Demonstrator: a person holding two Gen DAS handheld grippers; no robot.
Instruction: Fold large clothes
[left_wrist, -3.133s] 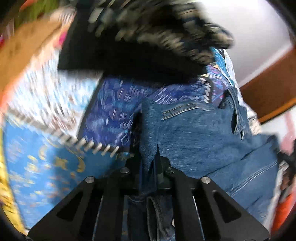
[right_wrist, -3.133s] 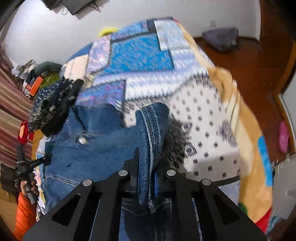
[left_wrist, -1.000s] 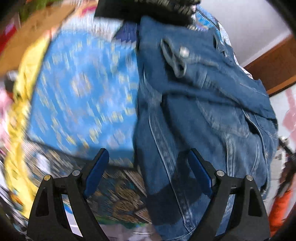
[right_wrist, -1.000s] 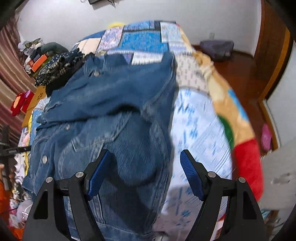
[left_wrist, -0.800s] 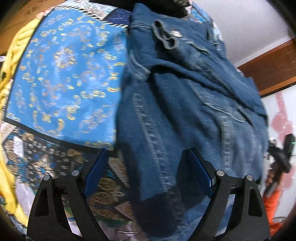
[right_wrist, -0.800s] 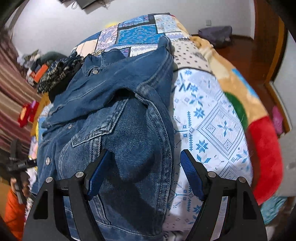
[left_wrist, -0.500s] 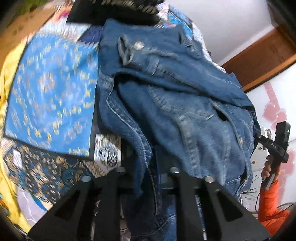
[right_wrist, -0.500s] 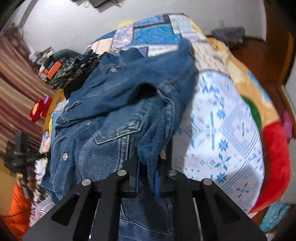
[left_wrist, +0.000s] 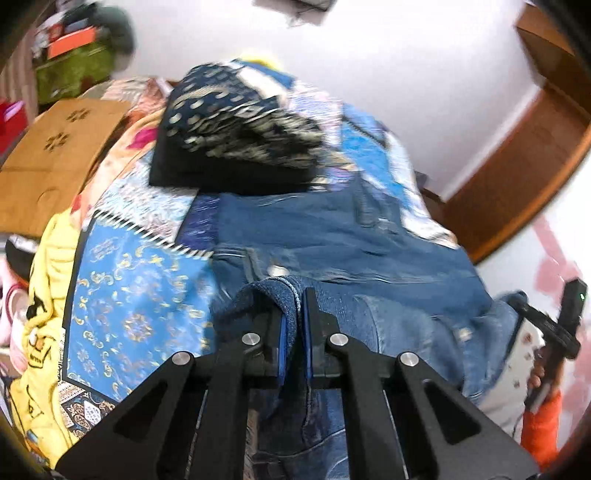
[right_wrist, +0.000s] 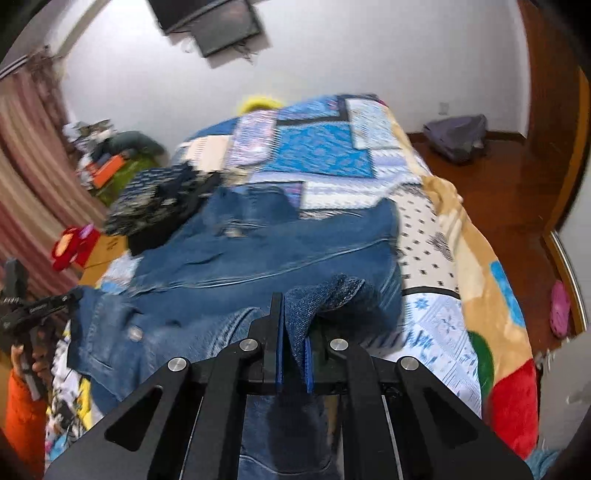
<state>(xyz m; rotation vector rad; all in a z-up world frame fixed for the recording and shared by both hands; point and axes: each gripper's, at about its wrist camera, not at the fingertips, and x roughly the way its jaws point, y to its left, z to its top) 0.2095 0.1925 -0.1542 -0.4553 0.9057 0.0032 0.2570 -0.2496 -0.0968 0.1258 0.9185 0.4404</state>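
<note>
A blue denim jacket (left_wrist: 332, 236) lies across the patchwork bedspread (left_wrist: 136, 295); it also shows in the right wrist view (right_wrist: 266, 254). My left gripper (left_wrist: 298, 295) is shut on a fold of the jacket's hem at its left side. My right gripper (right_wrist: 291, 306) is shut on a fold of the jacket's hem at its right side. Both hold the near edge lifted a little above the bed. The rest of the jacket is spread flat toward the far end.
A dark patterned garment (left_wrist: 236, 125) lies folded on the bed just beyond the jacket. A cardboard box (left_wrist: 51, 158) stands at the bed's left. Wooden floor (right_wrist: 517, 199) with a grey bag (right_wrist: 456, 134) lies to the right. The bedspread (right_wrist: 325, 155) stretches beyond.
Both grippers were open over the jacket a second ago, then closed on its near hem. They have since lifted the hem and carried it forward over the jacket.
</note>
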